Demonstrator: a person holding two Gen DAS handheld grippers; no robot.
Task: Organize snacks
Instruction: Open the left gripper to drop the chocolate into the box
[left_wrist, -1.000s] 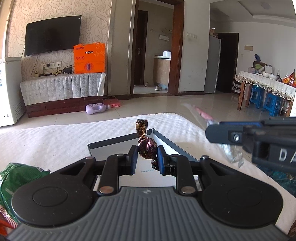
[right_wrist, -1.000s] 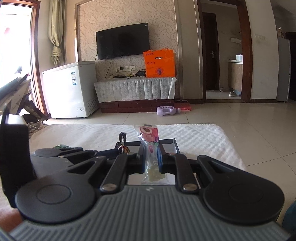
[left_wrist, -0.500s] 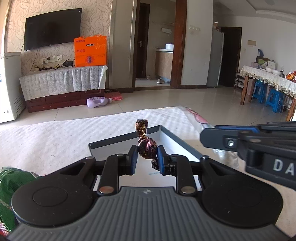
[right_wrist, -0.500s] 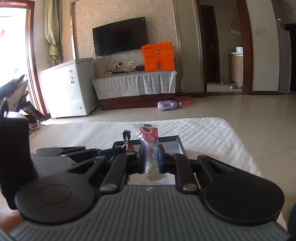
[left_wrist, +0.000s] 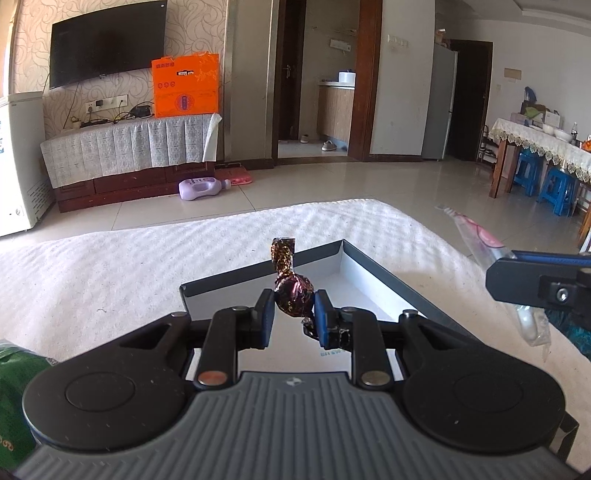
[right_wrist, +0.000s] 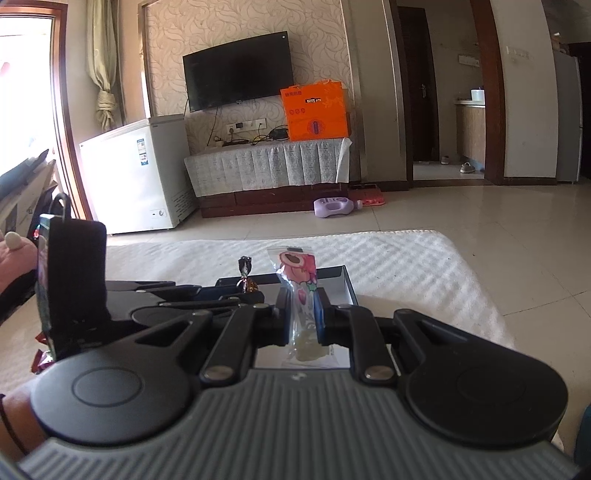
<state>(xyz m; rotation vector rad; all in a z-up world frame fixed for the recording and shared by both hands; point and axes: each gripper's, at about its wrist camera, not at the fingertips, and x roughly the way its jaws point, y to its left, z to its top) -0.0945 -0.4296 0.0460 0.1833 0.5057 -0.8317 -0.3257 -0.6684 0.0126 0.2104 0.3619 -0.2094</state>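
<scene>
In the middle of the frame, my left claw (left_wrist: 293, 308) pinches a small, light candy (left_wrist: 293, 291) by its round, crinkly middle.

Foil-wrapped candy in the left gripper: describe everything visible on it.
The candy is a round lump in crinkled, shiny dark purple-brown foil with gold flecks. One twisted end stands up and flares flat; the other pokes down by the right pad. The left gripper is shut on its body, holding it upright above the open grey tray with a white floor. Nothing else touches it. The right wrist view shows it too.
</scene>
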